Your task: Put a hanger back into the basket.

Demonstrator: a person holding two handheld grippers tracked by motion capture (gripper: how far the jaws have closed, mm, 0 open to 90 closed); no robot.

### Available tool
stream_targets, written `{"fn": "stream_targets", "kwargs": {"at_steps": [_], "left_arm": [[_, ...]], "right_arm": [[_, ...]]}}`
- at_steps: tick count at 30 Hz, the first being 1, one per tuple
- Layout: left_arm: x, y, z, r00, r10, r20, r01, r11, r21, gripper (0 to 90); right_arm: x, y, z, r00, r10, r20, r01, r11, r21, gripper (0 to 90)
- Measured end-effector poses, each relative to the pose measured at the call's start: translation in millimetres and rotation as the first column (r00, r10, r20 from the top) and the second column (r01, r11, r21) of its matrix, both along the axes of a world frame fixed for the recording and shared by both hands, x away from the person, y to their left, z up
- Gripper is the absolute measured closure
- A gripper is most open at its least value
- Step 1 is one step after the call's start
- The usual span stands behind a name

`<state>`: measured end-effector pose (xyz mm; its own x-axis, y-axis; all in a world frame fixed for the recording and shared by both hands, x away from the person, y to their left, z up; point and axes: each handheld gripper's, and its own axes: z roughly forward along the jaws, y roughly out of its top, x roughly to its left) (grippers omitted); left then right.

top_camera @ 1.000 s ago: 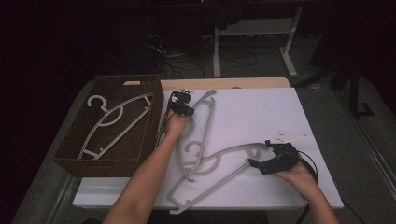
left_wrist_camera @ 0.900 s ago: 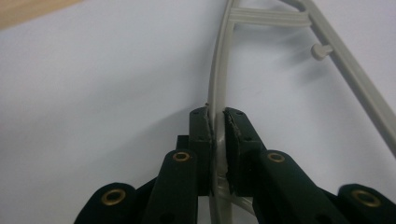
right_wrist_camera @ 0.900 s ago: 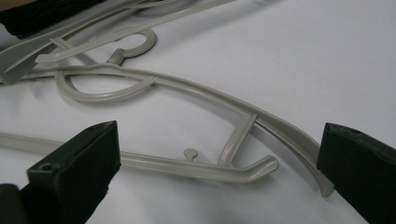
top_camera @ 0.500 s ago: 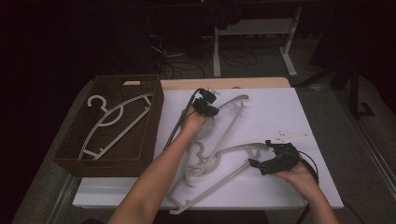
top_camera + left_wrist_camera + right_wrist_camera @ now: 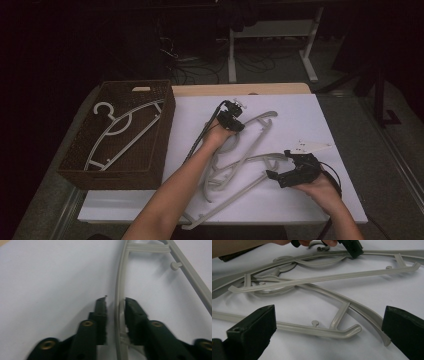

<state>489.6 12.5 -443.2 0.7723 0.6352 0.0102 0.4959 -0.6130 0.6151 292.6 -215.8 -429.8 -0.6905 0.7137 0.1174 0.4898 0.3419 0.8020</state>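
**A:** So where's this at? Looks like the job is moving grey plastic hangers into the wicker basket (image 5: 167,117) at the left of the high view. One hanger in the basket (image 5: 117,132) is already lying there, hook toward the upper left.

**B:** Yeah, I'd call it partway. There's a tangle of hangers (image 5: 235,170) on the white counter (image 5: 330,120) in the middle of the frame, at least two, maybe three, overlapping so it's hard to count.

**A:** What's the left hand-held gripper (image 5: 231,119) doing?

**B:** It's at the upper end of the pile. In the left gripper view the jaws have just been opening, and the hanger arm (image 5: 120,290) runs up between them. The right pad looks like it's touching the plastic, but there's a clear gap on the left side, so it's not clamped.

**A:** And the right hand-held gripper (image 5: 290,172)?

**B:** Lower right of the high view, jaws wide apart and holding nothing. In its own view the end of the nearest hanger (image 5: 348,330) lies on the counter between them.

**A:** So the rest of the pile needs untangling and carrying over one by one.

**B:** That's my guess.
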Motion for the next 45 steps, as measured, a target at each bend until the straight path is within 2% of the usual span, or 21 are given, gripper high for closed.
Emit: {"fn": "stream_targets", "kwargs": {"at_steps": [2,6,8,9,10,12,15,17,20,21,24,31,33,36,38,39,45], "left_arm": [[-2.2,7.8,7.2,0.9999,0.011,0.006,-0.011,0.9998,-0.014,58.4],[-11.7,31.1,25.1,0.9987,0.051,0.008,-0.050,0.9951,-0.085,46.8],[-18.1,41.8,32.1,0.9984,0.056,-0.010,-0.057,0.9935,-0.099,42.2],[-25.9,51.5,38.5,0.9983,0.055,-0.018,-0.057,0.9917,-0.115,38.6],[-25.9,51.5,38.5,0.9983,0.055,-0.018,-0.057,0.9917,-0.115,37.2],[-33.8,59.4,43.5,0.9988,0.044,-0.024,-0.047,0.9886,-0.143,35.3],[-45.4,69.2,48.8,0.9991,0.032,-0.027,-0.036,0.9881,-0.149,32.5],[-53.4,75.5,50.8,0.9988,0.028,-0.041,-0.035,0.9843,-0.173,31.0],[-66.6,83.1,51.8,0.9989,0.011,-0.045,-0.019,0.9823,-0.186,28.4],[-75.4,88.2,49.9,0.9989,0.002,-0.047,-0.010,0.9819,-0.189,26.5],[-84.2,92.7,45.6,0.9988,0.001,-0.048,-0.009,0.9826,-0.186,25.9],[-104.2,101.4,23.2,0.9986,-0.005,-0.052,-0.004,0.9853,-0.171,27.7],[-105.9,99.8,18.4,0.9983,-0.012,-0.057,0.004,0.9903,-0.139,28.8],[-109.2,99.2,13.5,0.9986,-0.013,-0.052,0.005,0.9893,-0.146,35.0],[-109.8,98.1,11.4,0.9987,-0.015,-0.048,0.009,0.9909,-0.134,37.8],[-109.7,94.1,6.0,0.9990,-0.021,-0.039,0.017,0.9945,-0.103,39.4],[-108.2,85.4,-4.2,0.9992,-0.029,-0.026,0.027,0.9979,-0.059,43.8]], "right_arm": [[0.4,0.1,-0.3,1.0000,0.000,0.000,0.000,1.000,-0.001,0.0],[0.5,0.7,-0.8,1.0000,-0.002,-0.002,0.002,1.000,-0.005,0.0],[0.8,1.4,-0.9,1.0000,-0.003,-0.004,0.003,1.000,-0.005,0.0],[1.2,2.0,-1.5,1.0000,-0.001,-0.003,0.001,1.000,-0.010,0.0],[1.2,2.0,-1.5,1.0000,-0.001,-0.003,0.001,1.000,-0.010,0.0],[1.2,2.7,-1.8,1.0000,0.002,-0.002,-0.002,1.000,-0.016,0.0],[1.2,2.7,-1.8,1.0000,0.000,-0.001,0.000,1.000,-0.017,0.0],[1.3,2.4,-1.7,1.0000,-0.003,-0.003,0.003,1.000,-0.016,0.0],[1.4,2.0,-1.8,1.0000,-0.006,-0.005,0.005,1.000,-0.015,0.0],[1.5,1.9,-2.0,1.0000,-0.006,-0.006,0.006,1.000,-0.017,0.0],[1.7,1.8,-2.1,1.0000,-0.007,-0.006,0.007,1.000,-0.019,0.0],[1.1,2.9,-2.3,0.9999,-0.010,-0.006,0.010,1.000,-0.026,0.0],[1.3,3.1,-2.4,0.9999,-0.010,-0.006,0.010,1.000,-0.027,0.0],[1.3,3.3,-2.6,0.9999,-0.010,-0.006,0.010,0.999,-0.032,0.0],[1.2,3.3,-2.8,0.9999,-0.012,-0.007,0.012,0.999,-0.033,0.0],[1.3,2.9,-3.3,0.9999,-0.014,-0.009,0.013,0.999,-0.036,0.0],[1.7,2.2,-3.7,0.9998,-0.017,-0.011,0.017,0.999,-0.036,0.0]]}}
